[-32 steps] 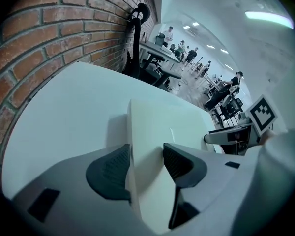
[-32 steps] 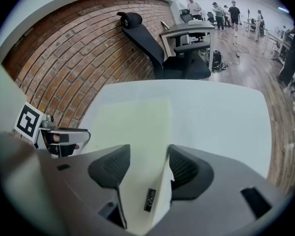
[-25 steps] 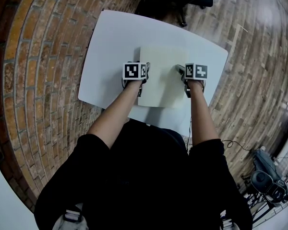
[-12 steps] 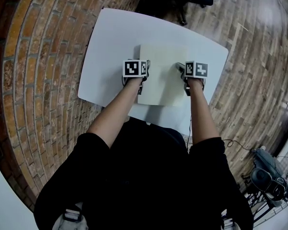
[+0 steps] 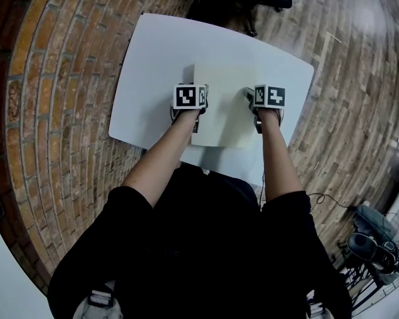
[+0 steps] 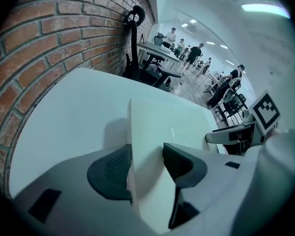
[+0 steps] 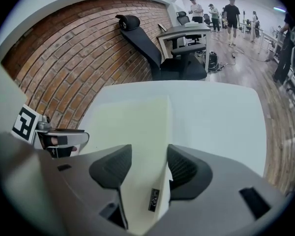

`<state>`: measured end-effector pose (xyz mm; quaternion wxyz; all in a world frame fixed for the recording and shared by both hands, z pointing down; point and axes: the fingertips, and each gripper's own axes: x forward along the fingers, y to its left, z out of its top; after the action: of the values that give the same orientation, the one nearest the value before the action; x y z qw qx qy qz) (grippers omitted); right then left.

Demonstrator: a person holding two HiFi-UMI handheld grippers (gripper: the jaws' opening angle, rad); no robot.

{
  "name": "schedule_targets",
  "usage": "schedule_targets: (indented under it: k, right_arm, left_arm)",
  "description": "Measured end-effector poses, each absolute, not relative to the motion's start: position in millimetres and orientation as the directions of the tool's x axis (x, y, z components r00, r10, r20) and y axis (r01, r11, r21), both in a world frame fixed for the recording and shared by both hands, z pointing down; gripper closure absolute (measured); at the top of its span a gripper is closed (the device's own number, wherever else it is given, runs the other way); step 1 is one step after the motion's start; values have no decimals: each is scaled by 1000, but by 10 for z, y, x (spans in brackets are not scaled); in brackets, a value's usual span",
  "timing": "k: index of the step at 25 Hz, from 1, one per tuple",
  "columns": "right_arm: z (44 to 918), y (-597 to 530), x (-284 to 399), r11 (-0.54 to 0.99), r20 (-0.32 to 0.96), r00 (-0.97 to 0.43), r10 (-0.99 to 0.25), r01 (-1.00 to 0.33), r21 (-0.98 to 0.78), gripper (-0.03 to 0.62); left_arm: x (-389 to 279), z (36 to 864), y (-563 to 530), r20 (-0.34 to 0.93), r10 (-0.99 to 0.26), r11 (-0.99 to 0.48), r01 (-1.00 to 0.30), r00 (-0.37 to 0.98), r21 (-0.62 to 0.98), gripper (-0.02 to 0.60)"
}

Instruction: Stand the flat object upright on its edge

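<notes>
A flat cream board (image 5: 226,108) lies on the white table (image 5: 153,58), and my two grippers sit at its two sides. My left gripper (image 5: 201,93) straddles the board's left edge (image 6: 130,132): one pad (image 6: 110,168) lies against the outside of that edge, the other pad (image 6: 179,161) is over the top face with a gap. My right gripper (image 5: 251,97) straddles the right edge (image 7: 160,181), which bears a small label. Its jaws have just been closing a little with the board between them, and its left pad (image 7: 110,168) stands off the face.
The brick wall (image 5: 46,111) runs along the table's left side, wooden floor (image 5: 359,78) to the right. An office chair (image 7: 152,48) and desks stand beyond the far edge, with people further back. The board's near end reaches close to the table's front edge (image 5: 219,168).
</notes>
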<state>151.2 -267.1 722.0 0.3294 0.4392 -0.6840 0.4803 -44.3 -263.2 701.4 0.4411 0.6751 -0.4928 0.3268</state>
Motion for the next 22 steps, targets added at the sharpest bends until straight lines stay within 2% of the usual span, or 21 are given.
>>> schedule_targets:
  k: [22]
  right_arm:
    - [6533,-2378,1547,155,842,-325,-430,-946,-286,362]
  left_arm:
    - [-400,6421,-2458,814,-454,-247,-929,363,277,365]
